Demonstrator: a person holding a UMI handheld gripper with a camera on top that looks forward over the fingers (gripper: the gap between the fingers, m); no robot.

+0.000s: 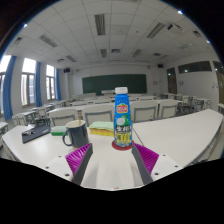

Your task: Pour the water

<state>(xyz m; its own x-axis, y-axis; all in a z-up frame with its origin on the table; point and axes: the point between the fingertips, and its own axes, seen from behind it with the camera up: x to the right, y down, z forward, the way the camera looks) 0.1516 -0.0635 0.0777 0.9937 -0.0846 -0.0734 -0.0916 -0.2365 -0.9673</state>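
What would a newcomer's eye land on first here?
The tall bottle with the blue cap, standing upright on the white table between the open tongs, with a gap at either side. Next, the dark mug beside it, just beyond the left finger.

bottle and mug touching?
Apart. The gripper view shows bare table between the bottle and the dark mug; the bottle stands between the open fingers.

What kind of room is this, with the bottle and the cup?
Most likely a classroom. A long green chalkboard fills the far wall, rows of pale desks face it, and strip lights line the ceiling. The bottle stands between the open gripper fingers, beside a dark mug.
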